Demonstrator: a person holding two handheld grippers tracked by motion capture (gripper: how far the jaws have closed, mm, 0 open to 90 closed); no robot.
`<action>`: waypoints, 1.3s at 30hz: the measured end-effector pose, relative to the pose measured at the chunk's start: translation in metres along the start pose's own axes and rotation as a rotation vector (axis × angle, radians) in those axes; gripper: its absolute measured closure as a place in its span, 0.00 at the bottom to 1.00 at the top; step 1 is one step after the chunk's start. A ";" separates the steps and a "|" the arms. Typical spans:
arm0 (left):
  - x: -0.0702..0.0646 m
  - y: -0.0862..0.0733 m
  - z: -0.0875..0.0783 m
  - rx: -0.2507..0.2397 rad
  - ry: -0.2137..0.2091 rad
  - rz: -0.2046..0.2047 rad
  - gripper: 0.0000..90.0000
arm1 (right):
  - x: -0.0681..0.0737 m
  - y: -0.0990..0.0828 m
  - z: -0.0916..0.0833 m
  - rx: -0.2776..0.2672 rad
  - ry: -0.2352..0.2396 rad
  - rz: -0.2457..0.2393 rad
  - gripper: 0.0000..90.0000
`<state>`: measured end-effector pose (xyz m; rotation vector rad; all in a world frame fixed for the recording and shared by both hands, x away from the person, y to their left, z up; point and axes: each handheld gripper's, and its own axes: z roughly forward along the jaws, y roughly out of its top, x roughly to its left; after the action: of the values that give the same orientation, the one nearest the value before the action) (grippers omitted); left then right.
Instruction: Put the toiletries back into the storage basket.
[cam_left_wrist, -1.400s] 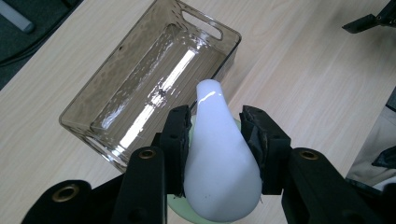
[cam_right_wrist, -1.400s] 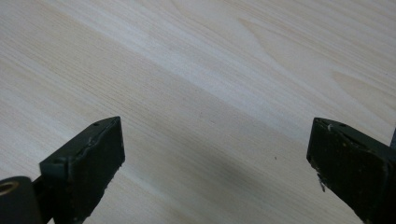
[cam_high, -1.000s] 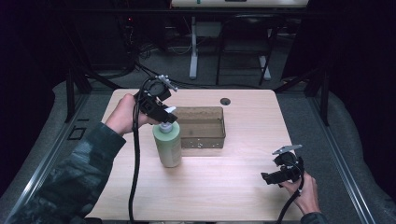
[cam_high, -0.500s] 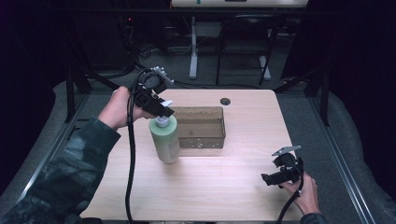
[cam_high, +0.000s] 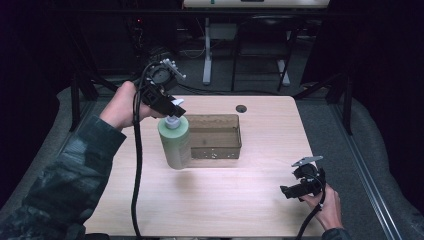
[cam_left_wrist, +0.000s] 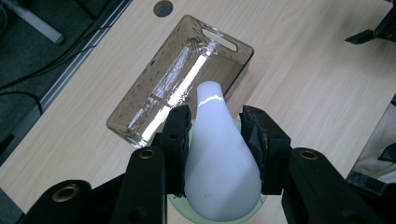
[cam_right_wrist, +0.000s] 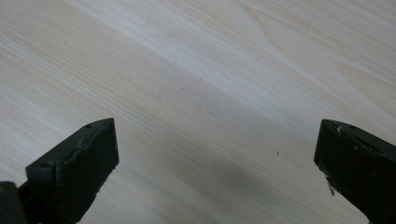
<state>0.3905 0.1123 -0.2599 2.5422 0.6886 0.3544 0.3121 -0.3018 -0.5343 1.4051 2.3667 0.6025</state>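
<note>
Gripping green bottle's (cam_high: 175, 142) white pump (cam_left_wrist: 219, 154), left tongs (cam_high: 170, 107) beside tray (cam_high: 215, 150); right tongs (cam_high: 292, 191) wide

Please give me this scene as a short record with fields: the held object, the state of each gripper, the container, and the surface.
held object: green pump bottle, upright, white pump head between the jaws
left gripper: shut on the pump head, above the bottle
right gripper: open, holds nothing, low over the table's near right part
container: clear brownish bin, empty, directly right of the bottle
surface: light wooden table
</note>
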 end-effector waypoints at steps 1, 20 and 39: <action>0.000 0.002 -0.002 0.000 0.003 0.001 0.70 | 0.000 0.000 0.000 -0.002 -0.004 -0.003 0.00; 0.012 0.021 -0.008 0.022 0.007 -0.002 0.70 | 0.000 0.000 0.000 0.003 -0.004 -0.008 0.00; 0.028 0.038 -0.016 0.022 0.034 -0.019 0.70 | 0.001 -0.001 -0.001 0.002 0.001 -0.005 0.00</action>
<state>0.4236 0.1037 -0.2238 2.5543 0.7326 0.3865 0.3106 -0.3017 -0.5344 1.4003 2.3714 0.5996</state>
